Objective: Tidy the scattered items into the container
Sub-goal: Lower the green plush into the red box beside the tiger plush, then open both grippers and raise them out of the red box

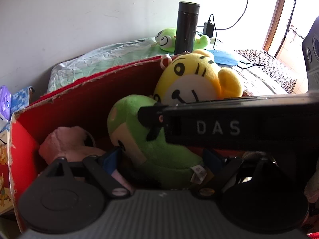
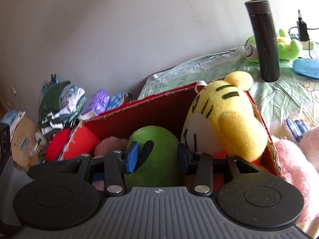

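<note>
Two grippers: both reach down at a slant into the red box (image 2: 159,107), from the near side.
Right gripper (image 2: 157,156): its blue-padded fingers (image 2: 132,155) straddle the green plush toy (image 2: 157,151); the left pad sits just beside the toy's black marking, the right finger at its other flank. Whether the pads press on the plush cannot be told; the jaws stand about half apart.
Right gripper seen from the left wrist: its black body crosses the picture from the right, lettered "DAS", with its tip (image 1: 151,117) over the green toy's upper side.
Left gripper (image 1: 163,155): jaws spread wide, one finger on each side of the green plush toy (image 1: 151,145); its blue pads (image 1: 111,157) look apart from the plush, gripping nothing.
Green plush toy: inside the box, near its middle, a sewn label at its lower end.
Yellow tiger plush (image 2: 223,119): leaning in the box's far right corner, head above the rim.
Pink plush (image 1: 65,143): low in the box, left of the green toy.
Outside the box: a green frog plush (image 1: 169,39) lies on the crumpled pale-green cloth (image 1: 111,53) behind a standing black flask (image 1: 186,27), well apart from the box; a blue pouch (image 2: 307,65) lies near it.
</note>
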The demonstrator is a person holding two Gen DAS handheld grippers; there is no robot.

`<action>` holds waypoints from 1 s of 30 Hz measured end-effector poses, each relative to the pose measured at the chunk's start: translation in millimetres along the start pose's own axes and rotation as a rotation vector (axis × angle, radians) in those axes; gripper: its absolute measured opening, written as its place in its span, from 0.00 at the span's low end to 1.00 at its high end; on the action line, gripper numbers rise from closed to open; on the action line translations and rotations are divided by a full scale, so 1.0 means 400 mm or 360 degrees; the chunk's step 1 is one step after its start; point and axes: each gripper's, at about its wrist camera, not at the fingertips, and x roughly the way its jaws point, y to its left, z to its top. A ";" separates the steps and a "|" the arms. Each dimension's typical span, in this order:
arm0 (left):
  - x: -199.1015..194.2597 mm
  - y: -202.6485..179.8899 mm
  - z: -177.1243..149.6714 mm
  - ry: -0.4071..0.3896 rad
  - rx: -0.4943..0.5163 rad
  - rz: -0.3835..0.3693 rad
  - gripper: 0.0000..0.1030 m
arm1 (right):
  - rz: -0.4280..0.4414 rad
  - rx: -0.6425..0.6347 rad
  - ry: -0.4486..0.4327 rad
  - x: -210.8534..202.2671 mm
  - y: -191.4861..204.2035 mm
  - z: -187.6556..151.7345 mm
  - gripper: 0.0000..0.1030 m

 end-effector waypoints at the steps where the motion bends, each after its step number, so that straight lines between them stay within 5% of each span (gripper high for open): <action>1: 0.001 0.000 0.001 0.0000 -0.0002 -0.0003 0.86 | 0.0002 -0.0010 0.0008 -0.001 0.001 0.000 0.44; 10: 0.006 0.004 0.003 0.0020 -0.0019 -0.0009 0.87 | 0.0039 -0.0092 0.0125 0.000 0.005 -0.010 0.56; 16: 0.002 0.008 0.001 0.0001 -0.0019 -0.0020 0.87 | 0.0035 -0.0112 0.0074 -0.010 0.008 -0.024 0.56; 30: -0.061 -0.005 -0.026 -0.0173 -0.0060 0.0006 0.87 | 0.0093 -0.0098 -0.0140 -0.122 0.007 -0.055 0.40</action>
